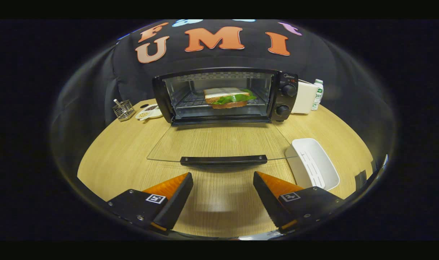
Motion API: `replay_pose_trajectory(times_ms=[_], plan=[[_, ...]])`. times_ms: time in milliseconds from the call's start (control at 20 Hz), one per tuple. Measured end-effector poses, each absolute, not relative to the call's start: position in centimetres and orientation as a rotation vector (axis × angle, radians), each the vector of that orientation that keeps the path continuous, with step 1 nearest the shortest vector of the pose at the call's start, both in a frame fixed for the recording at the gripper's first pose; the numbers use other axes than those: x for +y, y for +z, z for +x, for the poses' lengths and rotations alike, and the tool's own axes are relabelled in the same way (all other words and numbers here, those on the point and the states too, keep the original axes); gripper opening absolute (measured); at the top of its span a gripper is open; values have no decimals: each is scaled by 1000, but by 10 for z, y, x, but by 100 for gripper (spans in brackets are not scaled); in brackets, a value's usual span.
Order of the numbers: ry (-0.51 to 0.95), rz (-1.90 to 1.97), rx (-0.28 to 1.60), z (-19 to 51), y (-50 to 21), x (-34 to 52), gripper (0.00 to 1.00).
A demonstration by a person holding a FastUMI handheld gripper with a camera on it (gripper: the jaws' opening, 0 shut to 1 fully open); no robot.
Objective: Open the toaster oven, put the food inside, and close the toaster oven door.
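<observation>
The toaster oven (224, 95) stands at the far side of the wooden worktop (219, 209), against the booth wall. It serves as the reference for all positions below.

Door: the glass door (219, 142) is fully lowered and lies roughly flat, extending from the toaster oven's front toward the gripper. Its dark handle (223, 160) runs along the door's near edge.

Food: the sandwich (229, 97), with green leaves showing between its bread slices, rests on the wire rack (192, 101) inside the toaster oven cavity, toward the right half of the rack.

Controls: two round knobs (288, 90) sit one above the other on the toaster oven's right-hand panel.

Gripper: the gripper (223, 180) is in front of the toaster oven, short of the door handle. Its fingers are spread wide apart with bare worktop between them. Nothing is held, and neither finger touches the handle.

Other items:
- A white rectangular tray (315, 164) lies on the worktop to the right of the lowered door, close to the door's right corner.
- A white box (304, 97) stands just right of the toaster oven, with a plastic bottle (317, 94) beside it, farther right.
- Small white dishes (149, 112) holding dark and pale contents lie just left of the toaster oven.
- A metal mesh holder (123, 109) stands farther left of the dishes.
</observation>
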State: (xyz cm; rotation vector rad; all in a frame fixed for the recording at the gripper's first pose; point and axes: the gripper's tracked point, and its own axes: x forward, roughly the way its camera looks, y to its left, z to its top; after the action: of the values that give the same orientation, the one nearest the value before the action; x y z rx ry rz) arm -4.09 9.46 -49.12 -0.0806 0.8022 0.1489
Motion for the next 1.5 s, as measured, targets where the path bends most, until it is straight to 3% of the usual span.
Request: replay_pose_trajectory(times_ms=[450, 1000, 1500], plan=[[132, -96, 837, -28, -512, 95, 100], [139, -78, 770, -7, -450, 103, 100], [140, -36, 649, 56, -388, 118, 99]])
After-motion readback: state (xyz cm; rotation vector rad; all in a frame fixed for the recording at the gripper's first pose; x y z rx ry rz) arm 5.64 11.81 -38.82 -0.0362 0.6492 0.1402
